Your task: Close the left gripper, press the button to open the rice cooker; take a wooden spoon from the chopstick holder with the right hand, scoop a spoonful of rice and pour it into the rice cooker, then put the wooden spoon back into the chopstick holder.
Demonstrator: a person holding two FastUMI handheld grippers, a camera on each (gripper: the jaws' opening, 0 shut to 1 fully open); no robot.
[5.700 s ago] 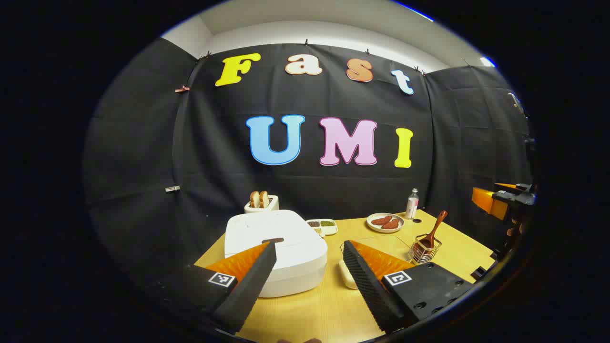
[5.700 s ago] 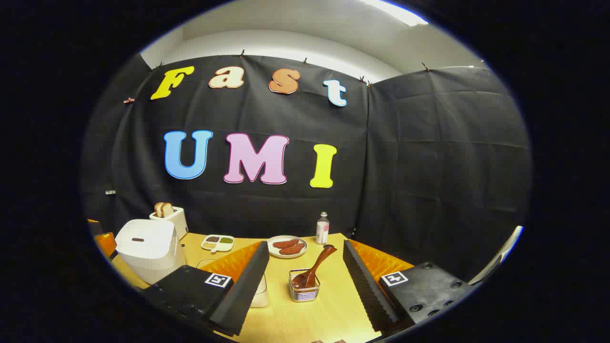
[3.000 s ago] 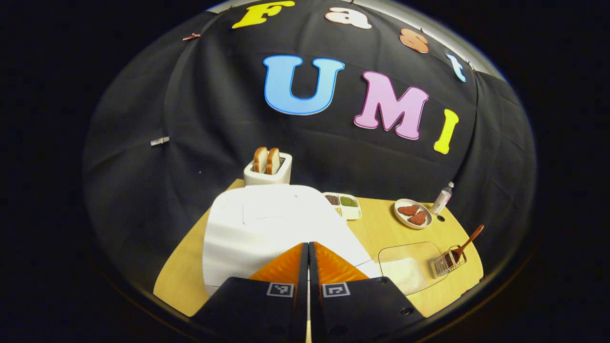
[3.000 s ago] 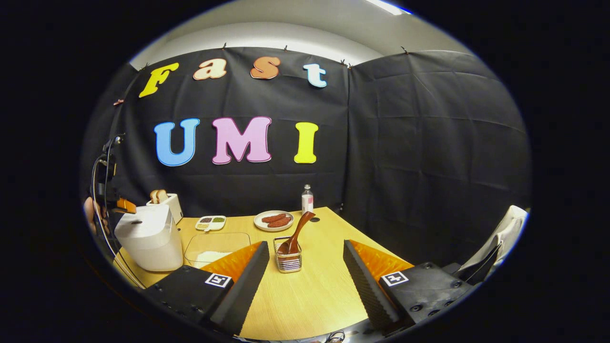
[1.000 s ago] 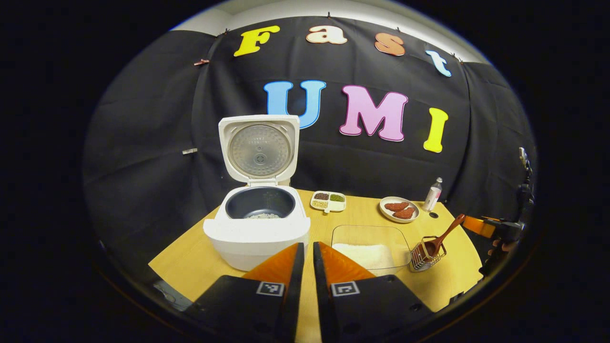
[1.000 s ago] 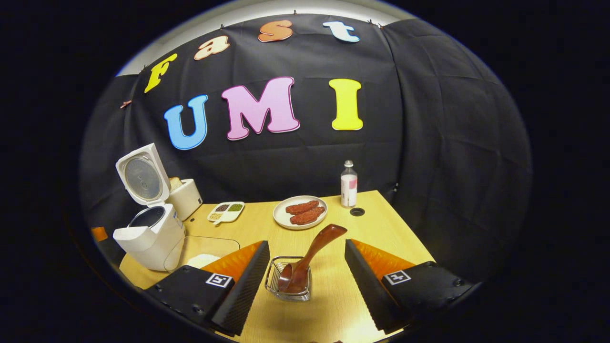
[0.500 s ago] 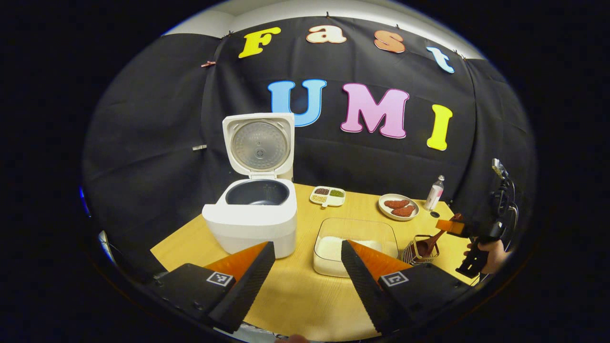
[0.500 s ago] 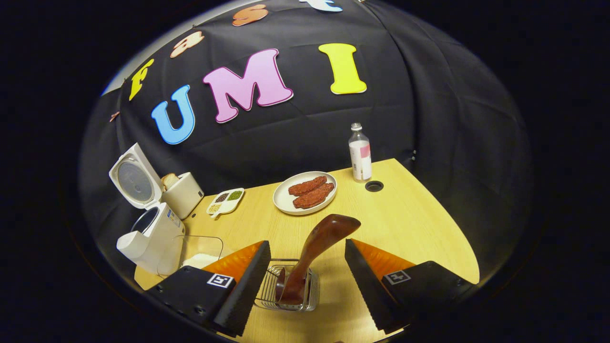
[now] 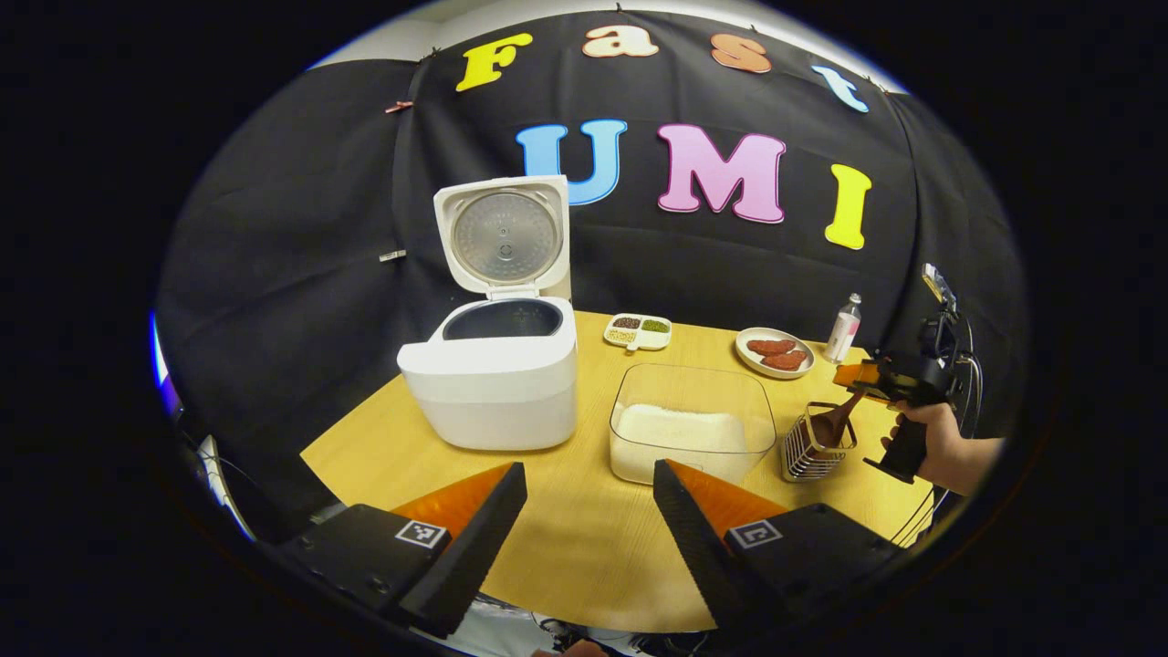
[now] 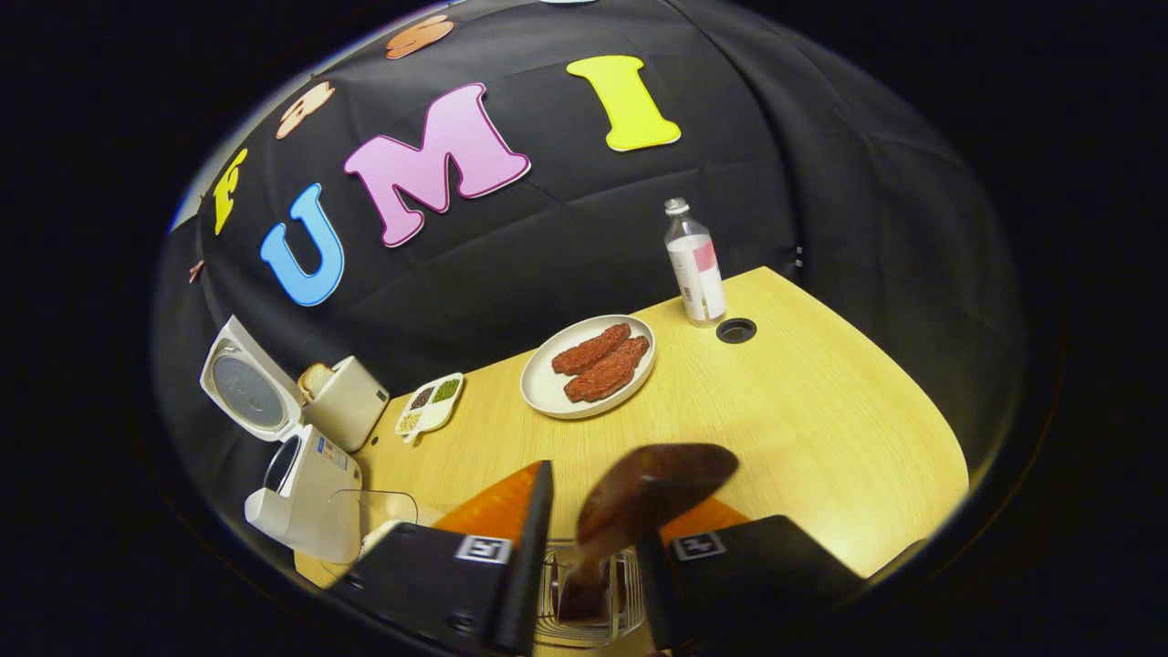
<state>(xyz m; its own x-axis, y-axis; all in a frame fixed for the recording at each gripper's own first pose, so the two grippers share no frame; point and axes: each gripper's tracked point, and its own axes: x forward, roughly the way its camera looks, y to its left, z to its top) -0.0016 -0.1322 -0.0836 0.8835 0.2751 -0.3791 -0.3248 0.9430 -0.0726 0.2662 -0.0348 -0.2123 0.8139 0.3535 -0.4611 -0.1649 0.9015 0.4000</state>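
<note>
The white rice cooker stands with its lid up and its dark pot showing. To its right is a glass container of rice, then the wire chopstick holder with the wooden spoon in it. My left gripper hangs open and empty over the table's near edge. My right gripper, held by a hand, has its fingers closed in on the spoon's handle, whose bowl rests in the holder. The cooker sits far left in the right gripper view.
A toaster with bread stands behind the cooker. At the back of the wooden table are a divided dish of beans, a plate of meat patties, a bottle and a cable hole.
The left gripper pressed the cooker while shut, the lid sprang up, and it then drew back and opened. The right gripper came down over the holder and closed on the spoon's handle.
</note>
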